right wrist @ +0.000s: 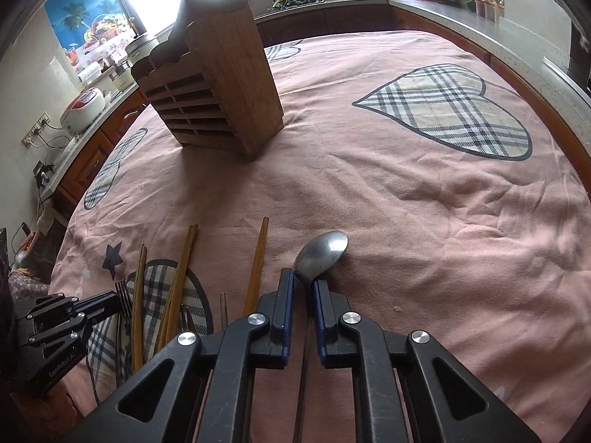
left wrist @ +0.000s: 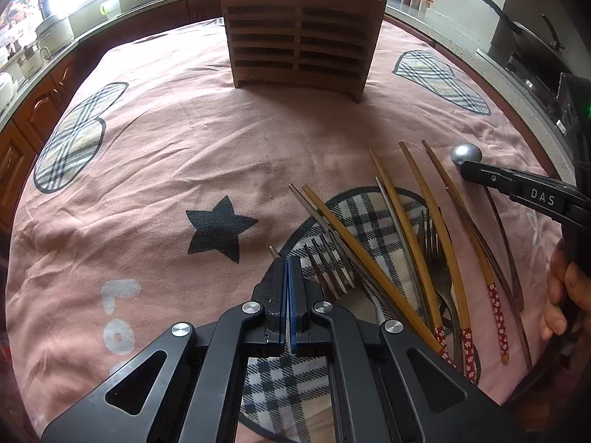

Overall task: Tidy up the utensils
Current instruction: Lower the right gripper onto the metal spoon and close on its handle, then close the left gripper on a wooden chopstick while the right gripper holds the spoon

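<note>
My left hand-held gripper (left wrist: 287, 258) was closed empty beside the forks. My right hand-held gripper (right wrist: 303, 277) clamped the dull steel spoon (right wrist: 322, 251) at its neck; thin handle could pivot and slip before the slatted wooden holder (right wrist: 210, 88).

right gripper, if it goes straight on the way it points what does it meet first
The right gripper straddles the spoon's neck, so the spoon bowl lies directly ahead. Beyond it only bare cloth shows; the wooden holder stands off to the left, though depth is hard to judge.

One spoon (right wrist: 323, 254), two forks (left wrist: 328, 269), one holder (left wrist: 301, 29)
</note>
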Available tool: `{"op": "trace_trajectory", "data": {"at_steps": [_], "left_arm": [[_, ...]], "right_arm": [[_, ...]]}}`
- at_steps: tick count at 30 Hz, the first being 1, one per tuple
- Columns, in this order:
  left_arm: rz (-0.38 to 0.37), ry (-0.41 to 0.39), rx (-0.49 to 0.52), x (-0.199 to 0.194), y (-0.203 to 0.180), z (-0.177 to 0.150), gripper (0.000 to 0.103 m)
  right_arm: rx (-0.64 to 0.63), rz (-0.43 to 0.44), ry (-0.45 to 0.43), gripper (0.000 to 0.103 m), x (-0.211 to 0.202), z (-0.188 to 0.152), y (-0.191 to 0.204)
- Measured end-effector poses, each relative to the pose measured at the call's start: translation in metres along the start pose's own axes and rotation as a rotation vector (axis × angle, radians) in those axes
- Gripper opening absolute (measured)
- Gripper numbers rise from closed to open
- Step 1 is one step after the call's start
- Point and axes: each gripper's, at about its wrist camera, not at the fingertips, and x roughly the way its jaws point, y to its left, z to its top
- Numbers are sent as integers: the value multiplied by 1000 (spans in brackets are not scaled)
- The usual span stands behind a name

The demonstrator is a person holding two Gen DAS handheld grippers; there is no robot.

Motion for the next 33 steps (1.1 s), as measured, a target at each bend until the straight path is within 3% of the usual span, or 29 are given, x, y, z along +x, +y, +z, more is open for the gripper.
{"op": "trace_trajectory", "data": {"at_steps": [4, 7, 10, 11, 12, 19, 21, 30, 33], "left_arm": [[-62, 43, -27, 3, 10, 3, 0], [-109, 119, -74, 2, 18, 2, 2], [-137, 166, -123, 2, 21, 4, 31], [-126, 165, -130, 1, 19, 5, 47], [-116, 169, -131, 2, 16, 6, 50], [-13, 162, -79, 5, -5, 5, 47], [-17, 155, -68, 3, -6, 2, 37], [43, 131, 34, 6, -17, 9, 12], [41, 130, 52, 9, -17, 13, 10]], "right_arm": [[12, 10, -14, 7, -4, 2, -2], [19, 23, -18, 7, -7, 2, -2], [18, 28, -30, 6, -11, 3, -1], [19, 33, -33, 6, -11, 3, -1], [19, 39, -34, 6, -12, 4, -1], [22, 51, -40, 6, -16, 4, -7], [27, 60, -41, 6, -19, 5, -11], [26, 82, -64, 6, -30, 10, -15], [23, 79, -52, 7, -28, 11, -14]]}}
